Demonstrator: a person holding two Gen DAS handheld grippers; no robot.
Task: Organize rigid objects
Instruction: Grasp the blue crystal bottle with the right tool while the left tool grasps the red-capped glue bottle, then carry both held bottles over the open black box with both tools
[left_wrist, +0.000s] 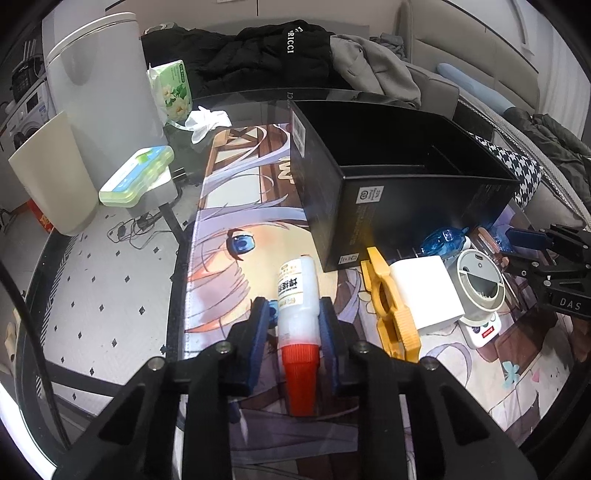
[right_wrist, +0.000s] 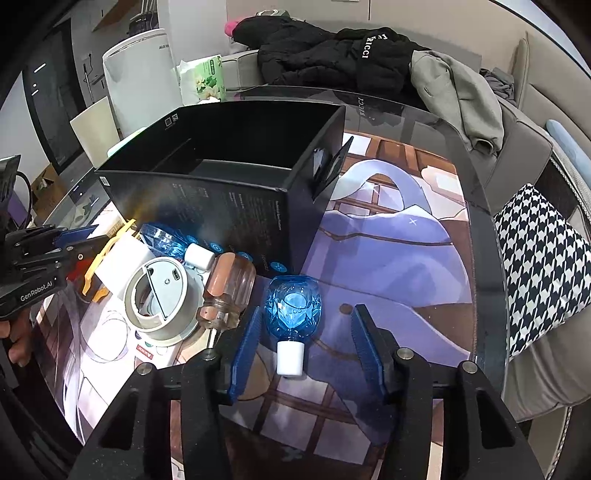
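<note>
From the left wrist camera we see our left gripper (left_wrist: 298, 321) with its blue pads pressed on both sides of a white bottle (left_wrist: 297, 295); the bottle has a red cap (left_wrist: 301, 376); its long way runs from 6 o'clock to 12 o'clock, with the cap pointing back at us toward 6 and its flat bottom pointing away toward 12; it sits over the picture mat (left_wrist: 236, 206) at the low middle of the view; at about 1 o'clock from it stands the open black box (left_wrist: 369, 206); just at 3 o'clock lies a yellow tool (left_wrist: 388, 302), long way running 12 to 6; next to that is a white block (left_wrist: 424, 291), then a round grey holder (left_wrist: 478, 284); the other gripper (left_wrist: 532, 240) pokes in at 3 o'clock.

From the right wrist camera we see our right gripper (right_wrist: 308, 343) with its fingers wide apart; between them lies a blue bottle (right_wrist: 293, 306) on the mat, touching neither finger; its white cap (right_wrist: 290, 358) points at us toward 6 o'clock and its round end points toward 12; the black box (right_wrist: 229, 206) stands at 11 o'clock; a clear jar (right_wrist: 227, 291) lies just at 9 o'clock of the blue bottle; a second blue bottle (right_wrist: 166, 240) lies past it at 10 o'clock.
</note>
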